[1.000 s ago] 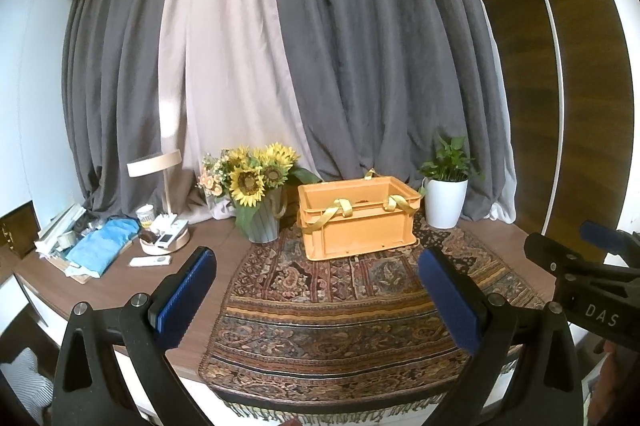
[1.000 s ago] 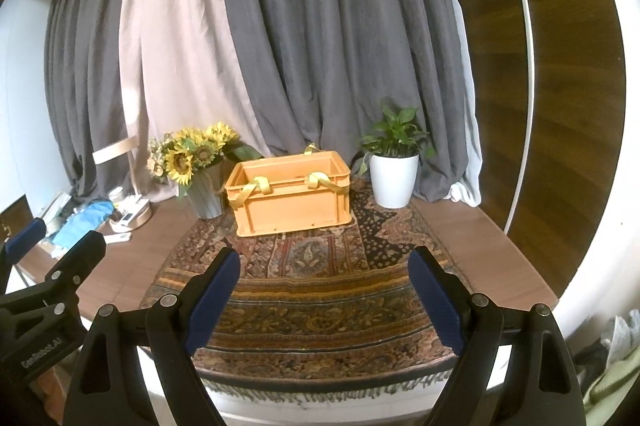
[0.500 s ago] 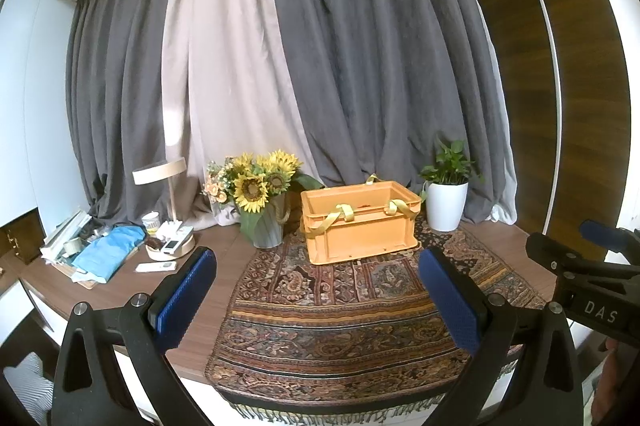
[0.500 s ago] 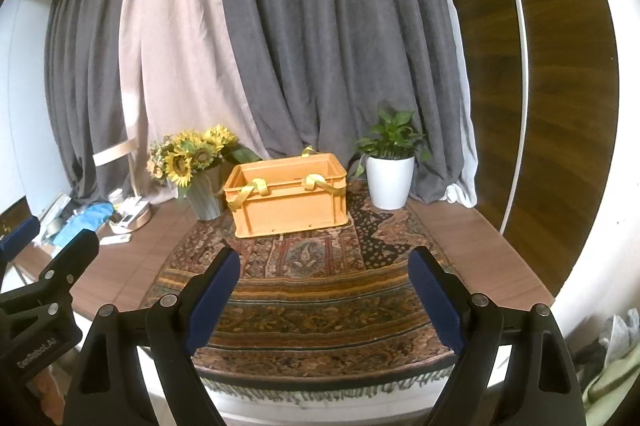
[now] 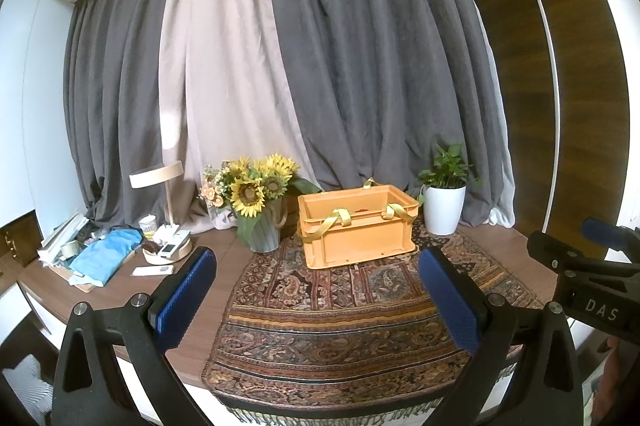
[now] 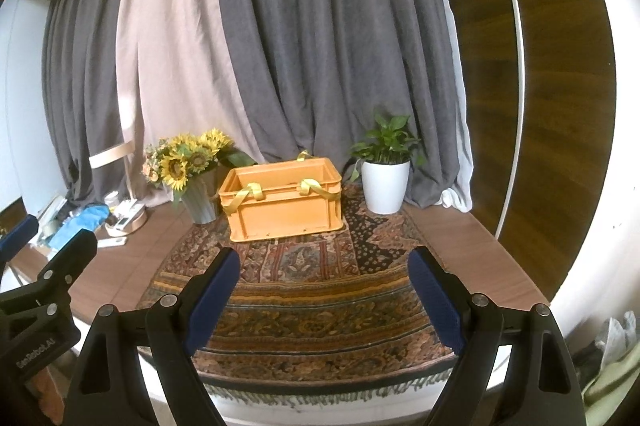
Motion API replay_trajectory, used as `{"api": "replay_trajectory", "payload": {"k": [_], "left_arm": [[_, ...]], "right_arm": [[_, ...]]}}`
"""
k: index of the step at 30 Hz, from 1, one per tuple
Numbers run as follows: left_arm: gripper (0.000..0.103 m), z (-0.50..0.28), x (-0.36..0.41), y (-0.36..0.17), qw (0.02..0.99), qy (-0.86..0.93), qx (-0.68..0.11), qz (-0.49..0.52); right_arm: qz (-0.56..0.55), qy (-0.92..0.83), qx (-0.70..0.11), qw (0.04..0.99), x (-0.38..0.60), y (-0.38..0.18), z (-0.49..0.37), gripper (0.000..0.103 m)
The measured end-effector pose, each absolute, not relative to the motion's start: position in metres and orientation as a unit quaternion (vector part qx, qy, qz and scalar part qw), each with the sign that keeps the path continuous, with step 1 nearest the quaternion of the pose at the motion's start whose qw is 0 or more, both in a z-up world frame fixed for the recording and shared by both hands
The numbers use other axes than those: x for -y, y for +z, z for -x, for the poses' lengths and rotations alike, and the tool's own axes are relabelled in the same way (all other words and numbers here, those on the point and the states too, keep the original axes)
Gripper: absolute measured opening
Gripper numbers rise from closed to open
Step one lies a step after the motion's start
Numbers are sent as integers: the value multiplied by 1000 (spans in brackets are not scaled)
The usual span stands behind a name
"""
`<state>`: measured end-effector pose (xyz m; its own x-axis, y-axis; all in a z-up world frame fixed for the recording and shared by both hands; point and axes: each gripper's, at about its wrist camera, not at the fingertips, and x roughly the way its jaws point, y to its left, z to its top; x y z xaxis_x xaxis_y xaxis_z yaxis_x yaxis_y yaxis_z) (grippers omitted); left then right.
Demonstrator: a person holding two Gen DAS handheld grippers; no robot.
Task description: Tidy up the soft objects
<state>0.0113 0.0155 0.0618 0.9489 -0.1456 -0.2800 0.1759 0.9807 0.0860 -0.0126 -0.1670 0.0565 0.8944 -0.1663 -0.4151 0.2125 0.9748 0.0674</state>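
From the left wrist, the left hand-held gripper (image 5: 316,290) hangs spread and empty before the orange plastic crate with yellow ribbon handles (image 5: 357,226), which sits mid-back on the patterned fringed rug (image 5: 340,326) over the wooden tabletop (image 5: 200,278). No loose soft object shows, so I judge that scanning before reaching is wise. From the right wrist, the right hand-held gripper (image 6: 324,286) is likewise spread, empty; grey curtains (image 6: 340,46) back the room.

Orange crate (image 5: 357,226) upright on patterned rug (image 5: 344,310); yellow straps (image 5: 335,221) draped over rim.
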Motion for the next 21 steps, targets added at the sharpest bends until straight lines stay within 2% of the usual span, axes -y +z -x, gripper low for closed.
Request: {"api": "replay_trajectory", "payload": {"k": [21], "left_arm": [[103, -12, -13, 61, 985, -84, -137, -59]], "right_arm": [[-57, -105, -207, 971, 171, 56, 13, 87]]}}
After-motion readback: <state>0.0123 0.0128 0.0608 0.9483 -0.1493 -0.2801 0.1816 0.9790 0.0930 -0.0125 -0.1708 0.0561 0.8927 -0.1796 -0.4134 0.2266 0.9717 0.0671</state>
